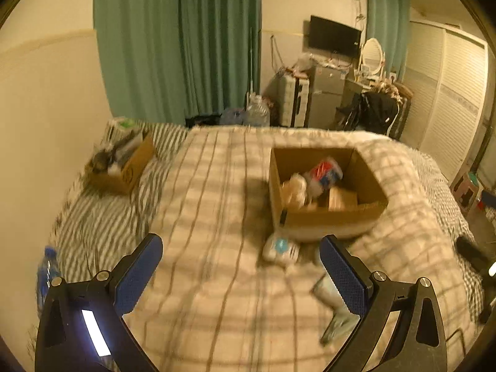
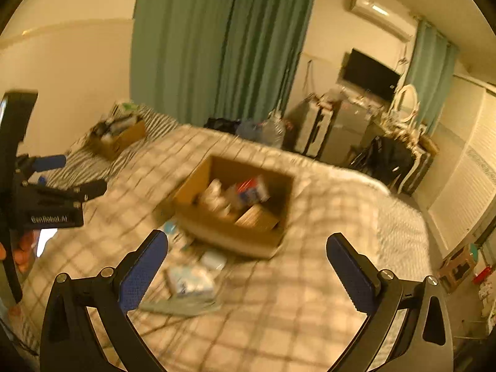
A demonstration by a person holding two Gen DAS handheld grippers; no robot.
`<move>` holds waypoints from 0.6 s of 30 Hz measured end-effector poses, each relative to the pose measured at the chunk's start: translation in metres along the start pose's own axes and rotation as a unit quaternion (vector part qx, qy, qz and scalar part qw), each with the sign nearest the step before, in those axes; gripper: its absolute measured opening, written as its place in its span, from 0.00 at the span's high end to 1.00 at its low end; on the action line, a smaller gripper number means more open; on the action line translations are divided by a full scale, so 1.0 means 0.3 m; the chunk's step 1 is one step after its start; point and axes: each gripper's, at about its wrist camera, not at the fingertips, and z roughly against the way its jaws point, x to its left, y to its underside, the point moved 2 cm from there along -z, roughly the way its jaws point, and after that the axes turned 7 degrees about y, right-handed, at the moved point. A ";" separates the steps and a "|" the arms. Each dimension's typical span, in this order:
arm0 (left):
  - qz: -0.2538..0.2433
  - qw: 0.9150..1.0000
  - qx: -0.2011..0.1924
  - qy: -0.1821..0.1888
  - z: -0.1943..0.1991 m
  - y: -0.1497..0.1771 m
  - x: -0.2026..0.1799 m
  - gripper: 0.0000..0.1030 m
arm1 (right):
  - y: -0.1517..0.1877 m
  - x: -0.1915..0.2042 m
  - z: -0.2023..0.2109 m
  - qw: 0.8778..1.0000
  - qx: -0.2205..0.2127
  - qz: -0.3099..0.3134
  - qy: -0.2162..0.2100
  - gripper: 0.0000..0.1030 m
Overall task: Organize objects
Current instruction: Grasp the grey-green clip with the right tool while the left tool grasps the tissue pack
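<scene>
An open cardboard box point(image 1: 325, 217) sits on the checked blanket and holds a red-and-blue packet point(image 1: 324, 173) and pale packages; it also shows in the right wrist view point(image 2: 235, 232). A white packet point(image 1: 280, 249) lies just in front of the box. A grey-green flat item point(image 1: 336, 319) lies nearer. My left gripper point(image 1: 240, 263) is open and empty above the blanket. My right gripper point(image 2: 248, 263) is open and empty; a white packet point(image 2: 190, 280) and a flat grey-green item point(image 2: 183, 308) lie between its fingers' reach. The left gripper point(image 2: 71, 176) shows at the left edge there.
A second cardboard box point(image 1: 121, 167) full of items sits on the striped sheet by the wall. A blue bottle point(image 1: 46, 272) lies at the left edge. Green curtains point(image 1: 176, 46), suitcase, fridge, TV and dresser stand beyond the bed.
</scene>
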 end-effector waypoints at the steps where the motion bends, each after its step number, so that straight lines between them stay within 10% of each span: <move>1: 0.003 1.000 0.004 -0.003 -0.008 0.032 0.004 0.00 | 0.043 0.035 -0.020 1.000 0.006 0.007 -0.011 0.00; 18: 0.014 0.996 0.080 -0.024 -0.169 0.319 0.029 0.00 | 0.378 0.337 -0.384 0.970 0.161 0.176 -0.045 0.13</move>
